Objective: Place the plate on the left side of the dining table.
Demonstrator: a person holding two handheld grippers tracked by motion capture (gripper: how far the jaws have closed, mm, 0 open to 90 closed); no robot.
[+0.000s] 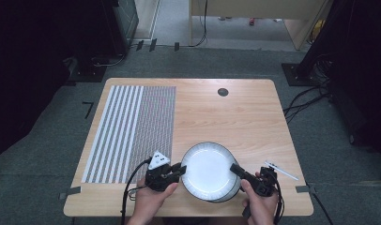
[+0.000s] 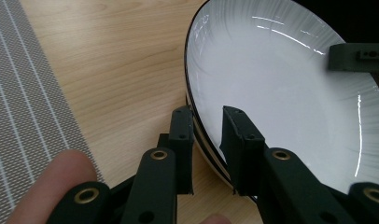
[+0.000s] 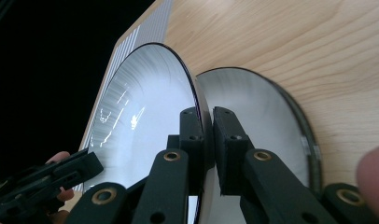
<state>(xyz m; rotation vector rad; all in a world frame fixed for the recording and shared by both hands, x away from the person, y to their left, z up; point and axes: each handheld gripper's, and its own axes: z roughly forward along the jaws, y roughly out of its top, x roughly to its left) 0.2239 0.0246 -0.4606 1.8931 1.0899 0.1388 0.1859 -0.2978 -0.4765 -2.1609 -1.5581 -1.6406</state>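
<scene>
A white plate with a thin dark rim [image 1: 207, 168] is held at the table's near edge, tilted up on its right side. My left gripper [image 1: 181, 169] is shut on its left rim; in the left gripper view the jaws [image 2: 208, 121] straddle that rim of the plate [image 2: 281, 84]. On the opposite side my right gripper [image 1: 234, 168] is shut on the rim, with its jaws [image 3: 206, 116] pinching the raised plate [image 3: 141, 121]. A second, like plate [image 3: 267, 126] lies flat on the wood beneath it, and its edge [image 1: 227, 195] peeks out at the lower right.
A grey striped placemat [image 1: 132, 131] covers the left part of the wooden table [image 1: 245, 117]. A thin white pen-like stick [image 1: 281, 171] lies right of my right gripper. A dark round hole [image 1: 223, 92] sits near the far edge.
</scene>
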